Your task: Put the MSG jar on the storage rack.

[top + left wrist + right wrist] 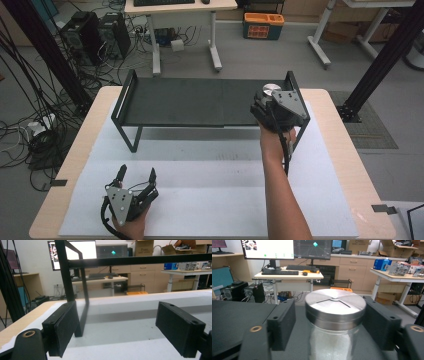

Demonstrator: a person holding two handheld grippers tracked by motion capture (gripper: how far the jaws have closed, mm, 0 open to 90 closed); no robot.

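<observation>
A: Jar (334, 322) location?
B: Right end of the black shelf (190, 102), near its right rail. Standing upright, long axis vertical, steel lid (335, 303) up.
A: Labels?
B: No readable writing; lid has an angular cut-out.
A: Right gripper (274, 107)?
B: Released. Jar sits between the jaws, gaps visible on both sides.
A: Left gripper (136, 175)?
B: Wide open, holding nothing, near the desk's (85, 150) front left corner.

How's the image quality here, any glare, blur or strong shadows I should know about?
High view: even, soft light; the black shelf throws a faint shadow on the white mat. Right gripper view: the jar is close and slightly soft, its metal lid carrying a mild sheen. Left gripper view: a bright monitor washes out the background.
</observation>
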